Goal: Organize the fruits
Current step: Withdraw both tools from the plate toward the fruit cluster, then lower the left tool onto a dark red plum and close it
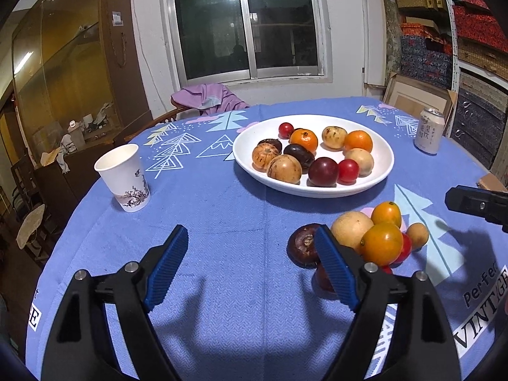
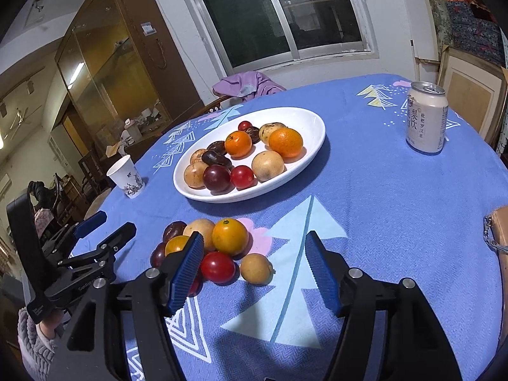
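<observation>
A white oval plate (image 1: 317, 191) (image 2: 254, 195) holds several fruits: oranges, red tomatoes, dark plums and tan ones. In front of it a loose pile lies on the blue cloth, with an orange fruit (image 1: 381, 243) (image 2: 230, 236), a dark brown fruit (image 1: 303, 245), a red tomato (image 2: 217, 266) and a small yellow fruit (image 2: 256, 268). My left gripper (image 1: 250, 231) (image 2: 114, 222) is open over bare cloth, its right finger beside the dark fruit. My right gripper (image 2: 255, 238) is open; the tomato and the yellow fruit show in its gap, and no pad touches them.
A paper cup (image 1: 125, 177) (image 2: 127, 174) stands at the left of the table and a drink can (image 1: 428, 131) (image 2: 427, 117) at the far right. A chair with a purple garment (image 1: 206, 95) stands behind the table. A brown object (image 2: 498, 231) sits at the right edge.
</observation>
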Tool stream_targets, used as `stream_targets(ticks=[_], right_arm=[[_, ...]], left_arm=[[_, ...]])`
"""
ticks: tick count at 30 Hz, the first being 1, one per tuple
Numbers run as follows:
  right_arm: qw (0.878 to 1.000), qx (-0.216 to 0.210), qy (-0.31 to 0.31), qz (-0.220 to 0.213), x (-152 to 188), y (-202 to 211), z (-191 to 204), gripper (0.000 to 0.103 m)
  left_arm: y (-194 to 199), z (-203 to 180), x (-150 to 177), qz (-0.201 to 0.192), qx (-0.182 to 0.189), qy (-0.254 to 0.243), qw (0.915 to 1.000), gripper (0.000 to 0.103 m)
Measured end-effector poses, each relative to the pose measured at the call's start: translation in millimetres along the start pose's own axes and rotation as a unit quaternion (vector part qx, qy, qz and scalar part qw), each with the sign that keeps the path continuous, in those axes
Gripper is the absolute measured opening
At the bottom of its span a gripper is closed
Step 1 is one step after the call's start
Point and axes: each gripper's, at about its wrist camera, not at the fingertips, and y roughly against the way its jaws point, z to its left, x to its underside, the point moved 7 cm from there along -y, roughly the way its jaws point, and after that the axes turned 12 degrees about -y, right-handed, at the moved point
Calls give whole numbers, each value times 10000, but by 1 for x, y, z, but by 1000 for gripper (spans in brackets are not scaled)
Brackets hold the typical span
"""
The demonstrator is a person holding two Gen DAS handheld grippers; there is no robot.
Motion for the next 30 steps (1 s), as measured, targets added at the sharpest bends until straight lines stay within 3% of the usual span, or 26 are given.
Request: stream_targets(ticks=[7,11,17,19,22,30], right_arm=[[10000,25,26,39,1,-1,0,67],[9999,88,20,92,2,-3,-1,74],[9998,121,-8,149,4,-6,-2,75],[9997,144,-44,166,4,-6,-3,78],[9995,191,-190,163,3,-5,-7,84],[9986,94,-464,219,2,-3,-14,85]], left_arm=[[-3,-3,3,66,24,-38,10000,83],[-9,-7,7,200,205,-1,9996,85],[-19,-17,15,445,515,-11,9977,87],[-19,-19,15,424,506,-55,9978,92],[-18,-22,14,389,501,-109,9979,93],[2,-31,1,-23,667,-180,9976,93]])
